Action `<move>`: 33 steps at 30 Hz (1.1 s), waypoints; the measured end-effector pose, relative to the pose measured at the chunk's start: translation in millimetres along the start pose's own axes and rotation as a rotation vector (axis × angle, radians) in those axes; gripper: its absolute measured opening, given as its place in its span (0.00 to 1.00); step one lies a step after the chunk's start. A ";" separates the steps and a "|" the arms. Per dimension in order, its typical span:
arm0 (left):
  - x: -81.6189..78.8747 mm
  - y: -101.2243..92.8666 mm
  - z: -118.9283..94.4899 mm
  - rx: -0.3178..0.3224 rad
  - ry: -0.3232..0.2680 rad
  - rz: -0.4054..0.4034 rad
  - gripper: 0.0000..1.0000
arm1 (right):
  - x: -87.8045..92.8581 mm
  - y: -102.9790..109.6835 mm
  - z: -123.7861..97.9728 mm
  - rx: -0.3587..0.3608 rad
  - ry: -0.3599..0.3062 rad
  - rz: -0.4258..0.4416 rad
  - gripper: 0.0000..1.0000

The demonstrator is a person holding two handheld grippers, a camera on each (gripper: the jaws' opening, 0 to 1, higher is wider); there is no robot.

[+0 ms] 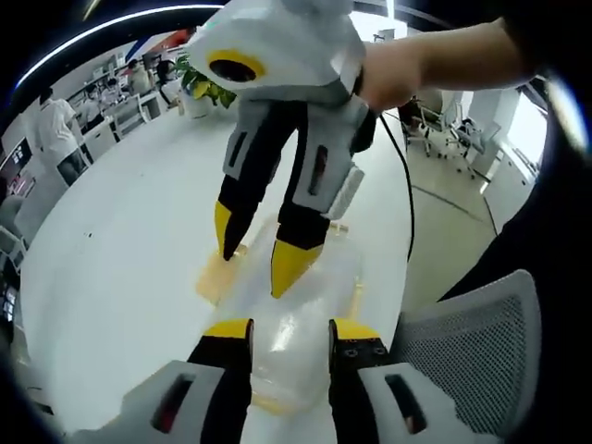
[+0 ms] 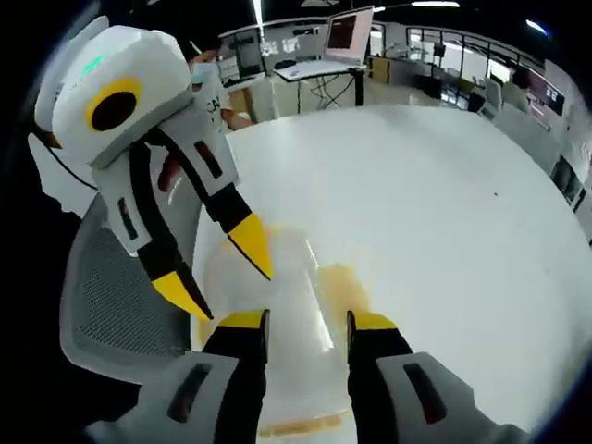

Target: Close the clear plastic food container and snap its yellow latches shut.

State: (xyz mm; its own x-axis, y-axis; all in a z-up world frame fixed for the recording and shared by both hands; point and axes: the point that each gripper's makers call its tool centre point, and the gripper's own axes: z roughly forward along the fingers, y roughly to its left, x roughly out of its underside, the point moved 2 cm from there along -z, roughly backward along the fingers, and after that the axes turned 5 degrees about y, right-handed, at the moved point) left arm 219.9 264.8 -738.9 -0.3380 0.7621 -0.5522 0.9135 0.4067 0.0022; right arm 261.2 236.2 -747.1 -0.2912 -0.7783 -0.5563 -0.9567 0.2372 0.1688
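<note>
1. The clear plastic food container (image 1: 296, 314) lay flat on the white table near its edge, its transparent body hard to make out against the surface.
2. Its yellow latches (image 1: 215, 277) showed as pale yellow strips along the sides.
3. Whether they were snapped shut could not be told.

A broad white tabletop (image 2: 435, 203) with a rounded edge carries the things, its surface glossy and bare over most of its spread. Directly on it, near the edge closest to a grey mesh chair (image 1: 472, 356), lies the clear plastic food container (image 1: 291, 305) (its see-through walls blur into the white beneath). Yellow latches (image 1: 215, 277) rest against the tabletop at its sides; in the right gripper view one yellow latch (image 2: 344, 285) lies flat beside the clear body.
</note>
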 end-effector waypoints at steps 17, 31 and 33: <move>5.6 -24.0 13.3 0.036 0.047 0.091 0.37 | 10.6 0.1 8.8 -0.026 0.086 -0.037 0.31; 7.3 -28.7 21.4 -0.151 0.149 0.267 0.45 | 4.5 1.7 11.2 -0.061 0.174 -0.161 0.31; 8.6 -29.1 23.8 -0.185 0.165 0.311 0.46 | 3.8 1.4 12.7 -0.081 0.205 -0.169 0.31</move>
State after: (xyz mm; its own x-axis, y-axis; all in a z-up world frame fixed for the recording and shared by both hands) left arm 195.8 247.5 -763.5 -0.0977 0.9279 -0.3599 0.9269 0.2165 0.3066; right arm 258.8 240.9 -759.3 -0.1136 -0.9061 -0.4075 -0.9862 0.0533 0.1566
